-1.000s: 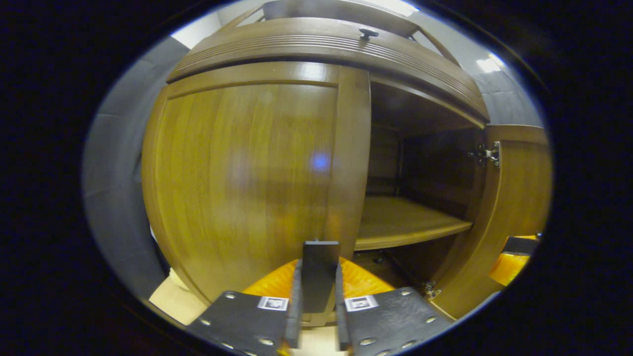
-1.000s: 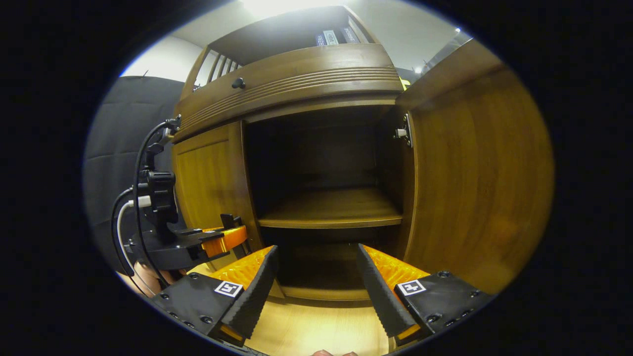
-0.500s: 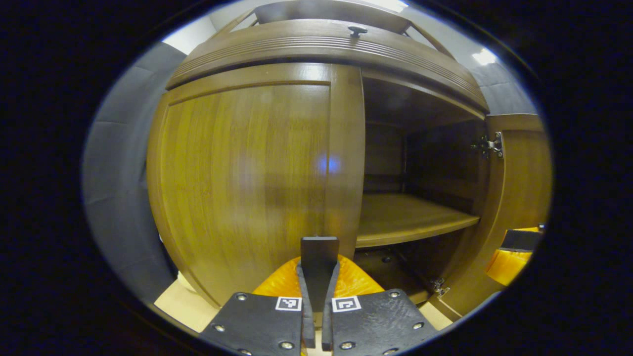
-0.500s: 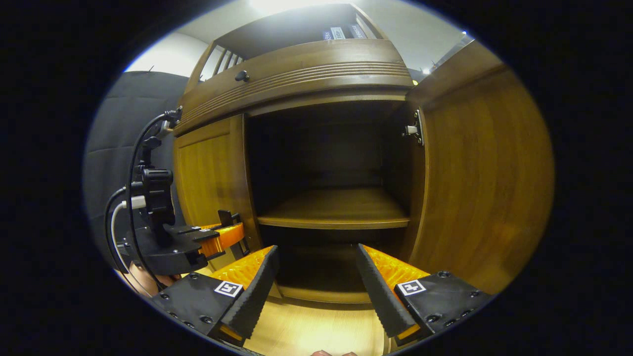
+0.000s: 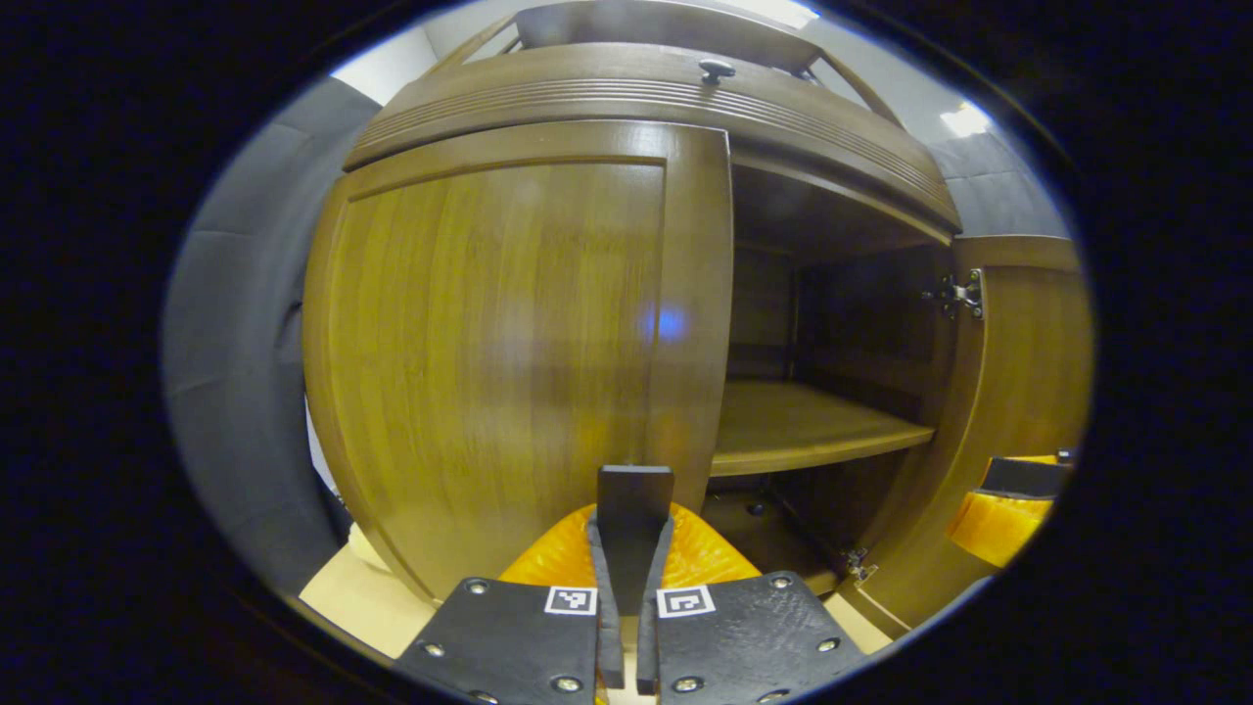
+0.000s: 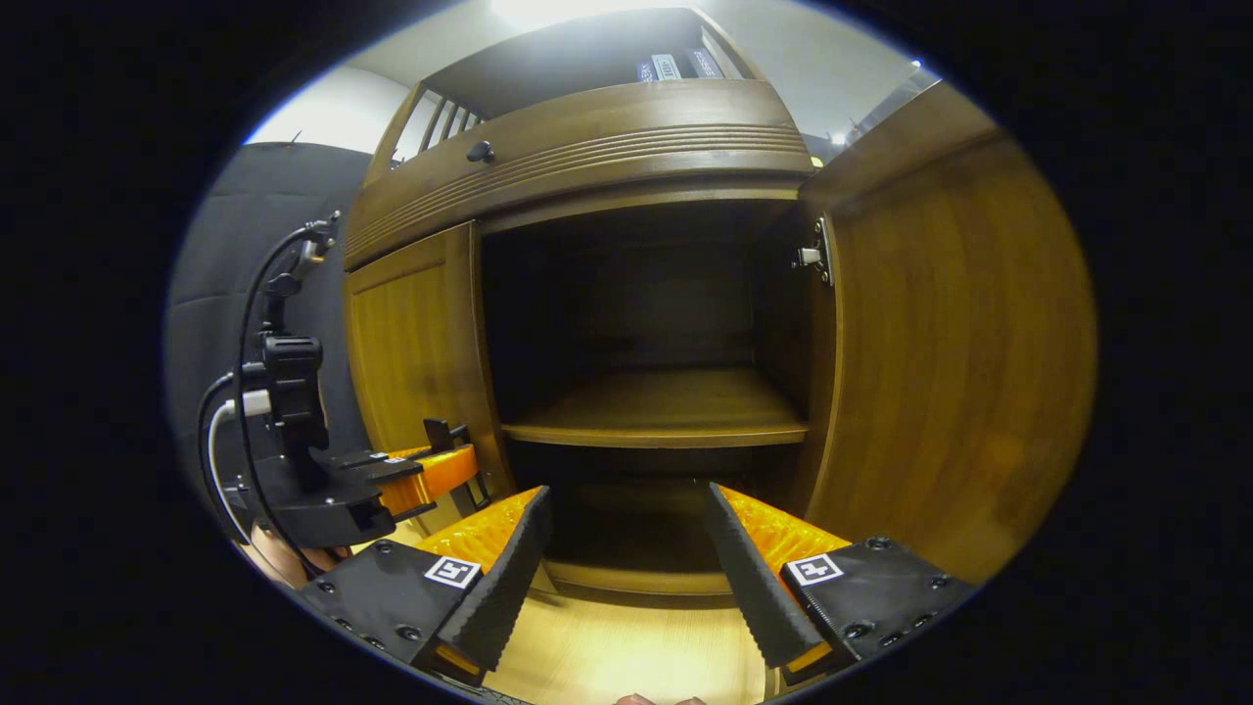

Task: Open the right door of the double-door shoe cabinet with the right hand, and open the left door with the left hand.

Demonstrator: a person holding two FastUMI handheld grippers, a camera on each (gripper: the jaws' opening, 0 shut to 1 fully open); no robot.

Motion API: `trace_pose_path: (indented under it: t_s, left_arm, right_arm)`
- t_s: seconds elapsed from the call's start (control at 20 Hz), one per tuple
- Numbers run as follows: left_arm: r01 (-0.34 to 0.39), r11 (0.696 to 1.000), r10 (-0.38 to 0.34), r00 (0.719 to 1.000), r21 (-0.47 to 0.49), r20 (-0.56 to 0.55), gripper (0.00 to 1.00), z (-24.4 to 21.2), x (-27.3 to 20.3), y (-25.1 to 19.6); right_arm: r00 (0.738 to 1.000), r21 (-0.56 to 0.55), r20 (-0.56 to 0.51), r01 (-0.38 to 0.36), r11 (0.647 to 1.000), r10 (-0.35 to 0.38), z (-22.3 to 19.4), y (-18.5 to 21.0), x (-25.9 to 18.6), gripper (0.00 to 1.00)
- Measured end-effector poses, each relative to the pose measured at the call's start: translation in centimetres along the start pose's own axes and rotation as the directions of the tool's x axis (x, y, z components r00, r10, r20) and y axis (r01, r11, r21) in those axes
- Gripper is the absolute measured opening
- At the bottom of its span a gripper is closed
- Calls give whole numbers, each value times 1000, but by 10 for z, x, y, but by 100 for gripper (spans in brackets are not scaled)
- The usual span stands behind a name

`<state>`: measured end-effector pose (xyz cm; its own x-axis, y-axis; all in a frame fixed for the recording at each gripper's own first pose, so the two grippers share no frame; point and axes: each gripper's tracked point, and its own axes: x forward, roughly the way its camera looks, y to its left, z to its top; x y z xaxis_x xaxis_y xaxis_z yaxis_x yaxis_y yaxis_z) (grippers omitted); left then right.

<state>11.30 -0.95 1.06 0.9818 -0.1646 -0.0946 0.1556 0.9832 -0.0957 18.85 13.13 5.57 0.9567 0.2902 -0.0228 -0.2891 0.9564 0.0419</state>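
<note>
The brown wooden shoe cabinet stands close ahead. In the left gripper view its left door [image 5: 509, 333] faces me, and my left gripper [image 5: 633, 534] is shut on that door's dark flat handle [image 5: 634, 490] near the lower inner edge. The right door [image 5: 1028, 343] is swung wide open, baring a dark inside with a wooden shelf [image 5: 793, 426]. In the right gripper view my right gripper [image 6: 626, 578] hangs open before the open half, holding nothing, with the right door [image 6: 959, 343] beside its right finger. The left gripper [image 6: 421, 475] sits at the left door [image 6: 411, 333].
A drawer front with a small dark knob [image 6: 480, 151] runs above the doors, with an open shelf on top. Light wooden floor [image 6: 626, 646] lies below the cabinet. A cable [image 6: 250, 323] loops up from the left gripper's body. Dark padded wall [image 5: 235, 323] stands left of the cabinet.
The left gripper's fingers, a little apart around the handle a second ago, have closed on it. The right gripper has stayed open and nearly still.
</note>
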Motion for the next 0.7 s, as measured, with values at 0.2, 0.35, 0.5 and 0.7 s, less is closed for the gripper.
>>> trace_pose_path:
  t_s: [0.2, 0.35, 0.5, 0.7]
  left_arm:
    - [14, 1000, -14, 1000, -3, -2, 8, -2, -8, -1]
    - [16, 1000, -16, 1000, -1, -1, 8, -4, -19, 2]
    - [20, 1000, -20, 1000, -3, 0, 8, -5, -27, 3]
    - [26, 1000, -26, 1000, 3, 13, 8, -4, -38, 7]
  right_arm:
    - [1000, 11, -17, 4, 1000, -4, -6, 7, -10, 93]
    - [1000, 11, -29, 5, 1000, -4, -12, 14, -20, 92]
    - [999, 5, -31, 13, 1000, -13, -17, 22, -32, 93]
    - [999, -1, -15, 49, 999, -49, -23, 22, -47, 93]
